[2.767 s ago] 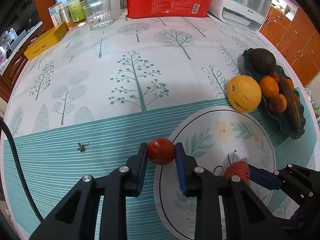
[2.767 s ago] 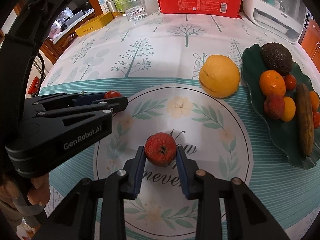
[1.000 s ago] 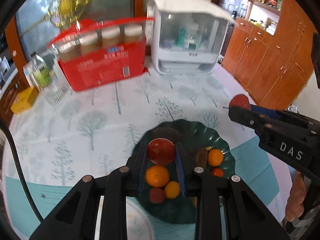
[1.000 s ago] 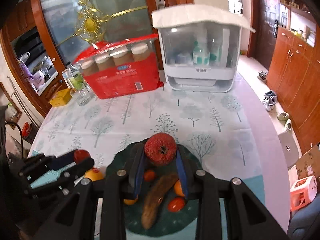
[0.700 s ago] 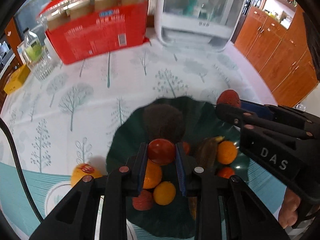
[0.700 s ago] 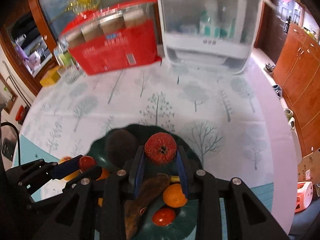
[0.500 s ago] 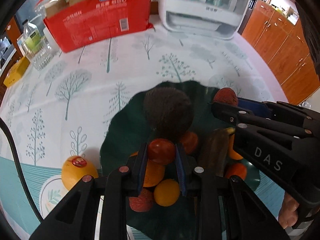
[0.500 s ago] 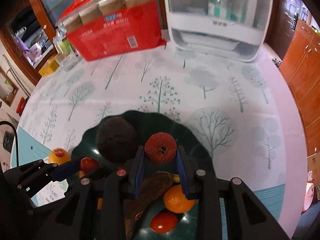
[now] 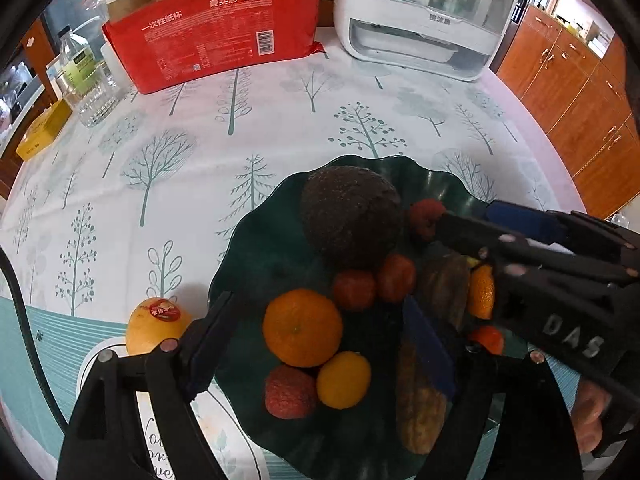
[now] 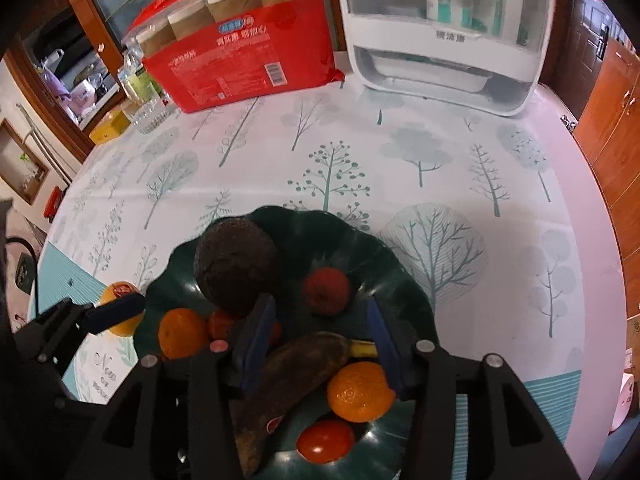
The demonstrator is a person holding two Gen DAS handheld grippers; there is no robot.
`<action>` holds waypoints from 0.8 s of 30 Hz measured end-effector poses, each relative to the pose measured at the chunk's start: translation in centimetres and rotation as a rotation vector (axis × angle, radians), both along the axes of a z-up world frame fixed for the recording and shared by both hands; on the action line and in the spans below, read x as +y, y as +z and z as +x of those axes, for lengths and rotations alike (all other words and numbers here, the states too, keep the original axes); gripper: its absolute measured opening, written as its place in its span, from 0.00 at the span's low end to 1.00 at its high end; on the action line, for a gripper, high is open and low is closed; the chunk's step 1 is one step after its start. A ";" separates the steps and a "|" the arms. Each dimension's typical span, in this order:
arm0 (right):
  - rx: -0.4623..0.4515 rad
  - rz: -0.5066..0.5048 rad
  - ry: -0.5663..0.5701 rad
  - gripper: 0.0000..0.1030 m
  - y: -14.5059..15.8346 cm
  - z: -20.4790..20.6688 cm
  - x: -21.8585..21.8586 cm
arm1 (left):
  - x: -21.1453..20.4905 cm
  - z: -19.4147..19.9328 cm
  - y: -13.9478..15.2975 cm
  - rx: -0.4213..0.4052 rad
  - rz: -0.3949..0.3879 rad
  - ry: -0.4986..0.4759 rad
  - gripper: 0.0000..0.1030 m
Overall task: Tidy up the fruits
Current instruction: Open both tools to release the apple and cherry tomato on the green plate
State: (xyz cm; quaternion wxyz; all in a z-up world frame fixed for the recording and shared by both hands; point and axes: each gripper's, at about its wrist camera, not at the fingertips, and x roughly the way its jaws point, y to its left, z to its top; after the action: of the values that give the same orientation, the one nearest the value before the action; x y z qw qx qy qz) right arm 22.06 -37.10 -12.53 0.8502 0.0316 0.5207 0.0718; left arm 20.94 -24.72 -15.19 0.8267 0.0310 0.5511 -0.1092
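Observation:
A dark green leaf-shaped plate (image 9: 256, 248) (image 10: 384, 248) holds an avocado (image 9: 350, 212) (image 10: 236, 264), oranges, small red tomatoes, lychees and a browned banana (image 10: 296, 368). My left gripper (image 9: 320, 344) is open over the plate; the small red tomato (image 9: 354, 289) it held lies on the plate beside another. My right gripper (image 10: 320, 336) is open; the red lychee (image 10: 326, 291) (image 9: 426, 218) lies on the plate just beyond its fingertips. A yellow orange with a red sticker (image 9: 156, 324) (image 10: 120, 300) sits on the table left of the plate.
A red pack of paper cups (image 9: 216, 28), a white appliance (image 9: 424, 12), a glass (image 9: 94, 100), a bottle and a yellow box (image 9: 40, 128) stand at the table's back. A round printed placemat (image 9: 160, 420) lies left of the plate. Wooden cabinets are on the right.
Both grippers carried fruit to the plate, came down over it and opened. The tomato and the lychee now lie on the plate.

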 end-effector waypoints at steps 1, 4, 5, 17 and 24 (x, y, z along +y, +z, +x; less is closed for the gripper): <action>-0.006 0.006 -0.006 0.48 0.2 0.0 -0.1 | 0.1 -0.1 0.1 -0.001 -0.003 0.001 0.80; -0.016 0.019 -0.017 0.48 0.7 0.0 -0.2 | 0.2 -0.2 0.4 -0.006 -0.011 0.004 0.80; -0.018 0.022 -0.017 0.48 0.8 -0.1 -0.1 | 0.2 -0.2 0.5 -0.008 -0.013 0.004 0.80; -0.043 0.016 -0.027 0.48 1.5 -0.9 0.5 | 0.5 -1.2 1.8 -0.020 -0.038 -0.013 0.81; -0.044 0.012 -0.045 0.48 1.4 -2.1 0.5 | 1.3 -1.9 2.3 -0.029 -0.050 -0.005 0.81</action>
State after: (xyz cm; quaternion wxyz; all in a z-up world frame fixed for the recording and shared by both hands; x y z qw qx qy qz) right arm 19.96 -36.56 -11.09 0.8625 0.0467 0.5006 0.0566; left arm 19.05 -23.44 -12.90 0.8349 0.0135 0.5360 -0.1244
